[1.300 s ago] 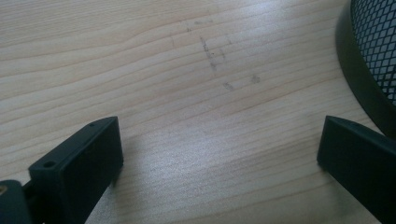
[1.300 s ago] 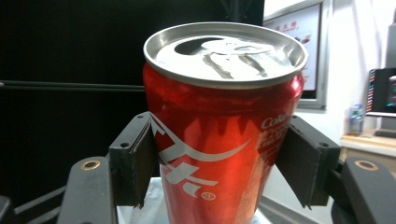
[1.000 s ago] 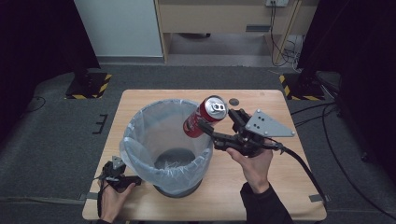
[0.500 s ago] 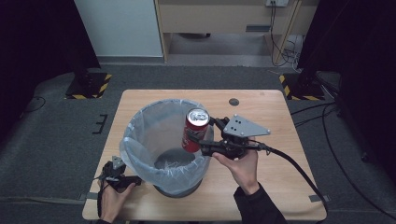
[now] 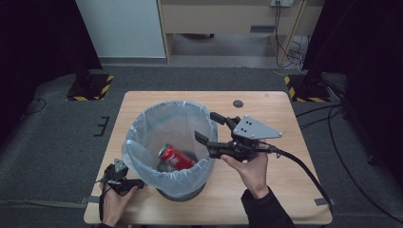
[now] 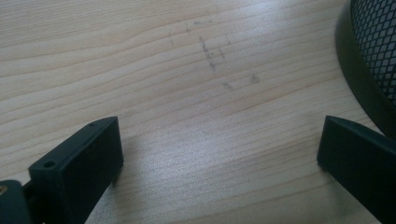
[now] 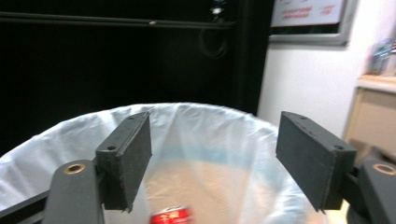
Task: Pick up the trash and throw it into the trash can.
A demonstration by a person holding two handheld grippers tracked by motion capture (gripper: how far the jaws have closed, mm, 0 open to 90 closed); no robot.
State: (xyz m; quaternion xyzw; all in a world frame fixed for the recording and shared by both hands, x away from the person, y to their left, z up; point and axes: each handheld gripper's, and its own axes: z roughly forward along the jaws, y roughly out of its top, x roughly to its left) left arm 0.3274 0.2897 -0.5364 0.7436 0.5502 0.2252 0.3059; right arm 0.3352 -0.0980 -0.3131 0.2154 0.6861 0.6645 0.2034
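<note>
The right gripper [image 5: 210, 127] hung over the near right rim of the bin [image 5: 167, 156], and its jaws had just been opening, with nothing between them; in the right gripper view the two black pads stood apart above the white liner [image 7: 196, 140]. The red can [image 5: 176, 157] lay on its side at the bottom of the bin, inside the liner, well below that gripper; the same can [image 7: 170, 217] showed as a red patch low between the jaws in the right gripper view. The left gripper [image 5: 124, 182] rested on the wooden counter [image 5: 266, 102] just beside the bin's dark base, at the near left corner, its jaws spread wide over bare wood and holding nothing. A small dark disc [image 5: 238, 103] lay on the counter's far side, well apart from the bin.
</note>
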